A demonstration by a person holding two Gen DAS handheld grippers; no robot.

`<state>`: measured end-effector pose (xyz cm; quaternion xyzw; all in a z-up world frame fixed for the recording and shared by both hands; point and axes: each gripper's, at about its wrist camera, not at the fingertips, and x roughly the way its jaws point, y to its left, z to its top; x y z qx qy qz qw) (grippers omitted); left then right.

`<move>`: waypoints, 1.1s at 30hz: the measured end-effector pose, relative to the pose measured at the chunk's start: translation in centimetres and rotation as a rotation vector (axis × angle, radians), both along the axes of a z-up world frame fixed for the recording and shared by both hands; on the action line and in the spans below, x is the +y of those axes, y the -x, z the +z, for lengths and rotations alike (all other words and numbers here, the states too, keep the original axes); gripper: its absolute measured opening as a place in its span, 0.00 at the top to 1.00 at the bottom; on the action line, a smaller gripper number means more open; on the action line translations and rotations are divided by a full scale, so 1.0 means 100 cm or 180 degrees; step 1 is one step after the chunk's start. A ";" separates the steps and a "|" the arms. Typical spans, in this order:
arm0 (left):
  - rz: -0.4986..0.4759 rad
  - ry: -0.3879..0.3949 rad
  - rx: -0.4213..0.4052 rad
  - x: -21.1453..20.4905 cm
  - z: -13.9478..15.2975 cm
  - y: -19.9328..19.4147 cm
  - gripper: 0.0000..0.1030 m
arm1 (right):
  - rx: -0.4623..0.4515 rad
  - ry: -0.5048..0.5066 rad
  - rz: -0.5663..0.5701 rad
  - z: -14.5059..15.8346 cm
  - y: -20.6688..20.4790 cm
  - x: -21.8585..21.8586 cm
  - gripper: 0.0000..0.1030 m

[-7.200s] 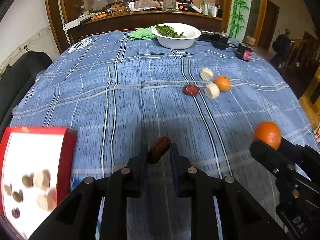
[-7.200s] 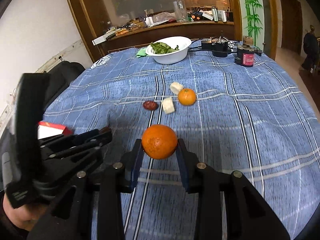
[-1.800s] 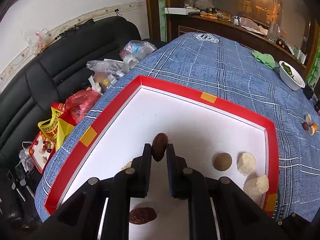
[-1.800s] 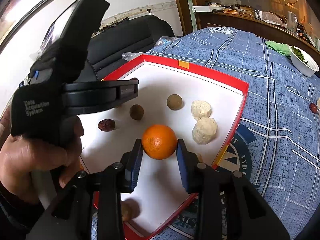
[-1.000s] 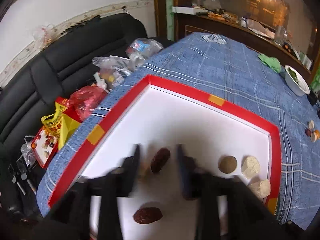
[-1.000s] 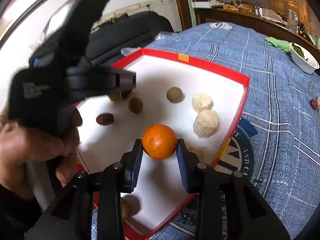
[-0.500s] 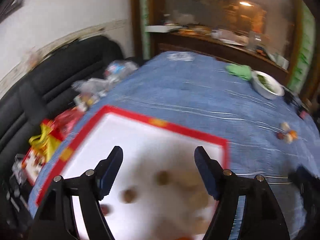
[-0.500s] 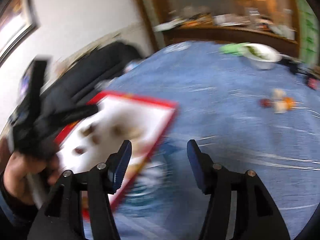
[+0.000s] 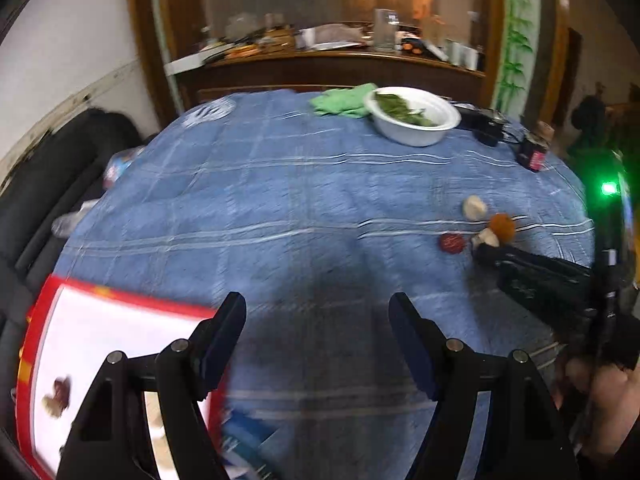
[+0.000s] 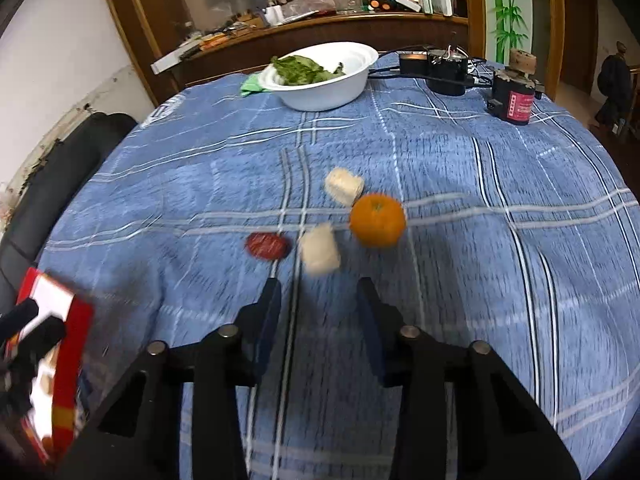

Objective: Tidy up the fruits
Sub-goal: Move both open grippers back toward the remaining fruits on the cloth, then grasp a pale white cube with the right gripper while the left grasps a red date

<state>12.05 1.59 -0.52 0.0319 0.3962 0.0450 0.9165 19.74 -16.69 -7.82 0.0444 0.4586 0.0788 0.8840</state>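
On the blue checked tablecloth lie an orange (image 10: pixel 377 220), a red date (image 10: pixel 267 245) and two pale chunks, one near (image 10: pixel 319 249) and one farther (image 10: pixel 344 186). My right gripper (image 10: pixel 319 302) is open and empty, its jaws just short of the near pale chunk. My left gripper (image 9: pixel 317 322) is open wide and empty above the cloth. The red tray (image 9: pixel 44 300) with white floor sits at lower left and holds a date (image 9: pixel 60 390). The same fruits show in the left wrist view: orange (image 9: pixel 502 228), date (image 9: pixel 452 242).
A white bowl of greens (image 10: pixel 352 76) stands at the far side, with a green cloth (image 9: pixel 340 102), black devices and cables (image 10: pixel 444 68) and a dark red jar (image 10: pixel 514 96). A black sofa (image 9: pixel 48 184) lies left of the table. The right gripper's body (image 9: pixel 548 280) crosses the left view.
Both grippers have let go of their fruit in the tray, opened, and swung right from the tray toward the fruits on the cloth.
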 end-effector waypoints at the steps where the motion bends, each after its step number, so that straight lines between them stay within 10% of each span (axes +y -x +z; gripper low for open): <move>1: -0.0042 0.0002 -0.0004 -0.006 -0.002 -0.005 0.28 | -0.0002 0.0001 0.0003 -0.001 -0.006 0.001 0.70; 14: -0.0346 0.0051 0.0154 -0.086 -0.043 -0.078 0.32 | -0.0166 -0.0241 -0.0088 0.022 0.036 -0.046 0.82; 18: -0.0414 -0.0011 0.0197 -0.096 -0.048 -0.086 0.73 | -0.0211 -0.0301 -0.0072 0.029 0.047 -0.053 0.82; 33: -0.0246 -0.0039 0.0306 -0.070 -0.027 0.003 0.73 | -0.0200 -0.0305 0.0100 0.032 0.091 -0.036 0.82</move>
